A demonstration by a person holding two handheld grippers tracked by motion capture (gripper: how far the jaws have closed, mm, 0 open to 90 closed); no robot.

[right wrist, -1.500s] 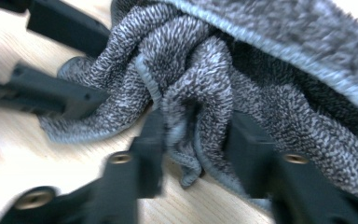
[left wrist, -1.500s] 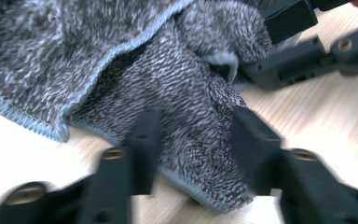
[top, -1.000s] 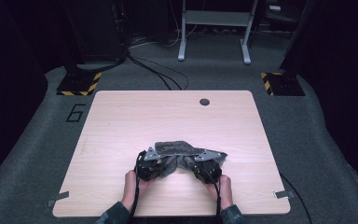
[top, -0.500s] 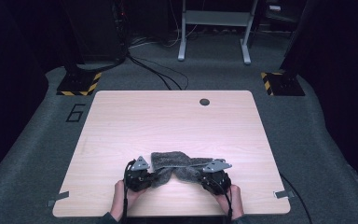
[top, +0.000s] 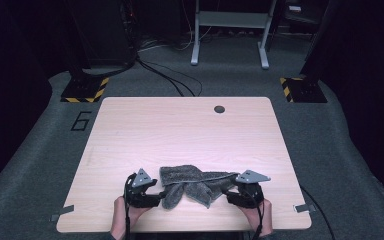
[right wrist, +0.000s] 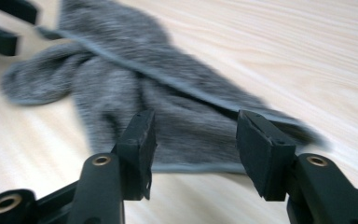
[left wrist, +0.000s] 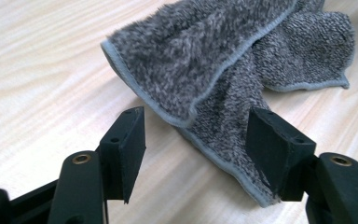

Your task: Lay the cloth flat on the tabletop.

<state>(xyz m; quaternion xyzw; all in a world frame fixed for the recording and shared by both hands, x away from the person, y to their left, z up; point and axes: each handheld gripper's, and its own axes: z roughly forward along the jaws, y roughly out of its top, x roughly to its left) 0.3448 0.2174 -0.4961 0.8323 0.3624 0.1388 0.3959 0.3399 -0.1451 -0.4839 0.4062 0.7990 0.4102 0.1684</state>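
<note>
A crumpled grey towel [top: 195,182] lies near the front edge of the wooden table [top: 180,130], stretched between the two grippers. My left gripper [top: 161,196] sits at its left end. Its jaws have just been opening, and they stand apart around the towel's [left wrist: 205,70] hemmed edge without pressing it; left gripper [left wrist: 198,123]. My right gripper [top: 228,196] is at the right end. Its jaws have also just been opening, and the towel [right wrist: 168,107] lies flat between and beyond them; right gripper [right wrist: 196,123]. A hand holds each gripper from the table's near edge.
A round cable hole [top: 219,108] sits near the table's far edge. Beyond the table are grey carpet, black cables, two black-and-yellow striped bases [top: 85,90] [top: 300,89] and a metal frame [top: 230,30]. The other gripper's jaws [right wrist: 4,28] show at the upper left of the right gripper view.
Both hands pulled toward the near edge and apart, drawing the towel out sideways. Both grippers, shut on the towel before, have opened and let it lie on the table.
</note>
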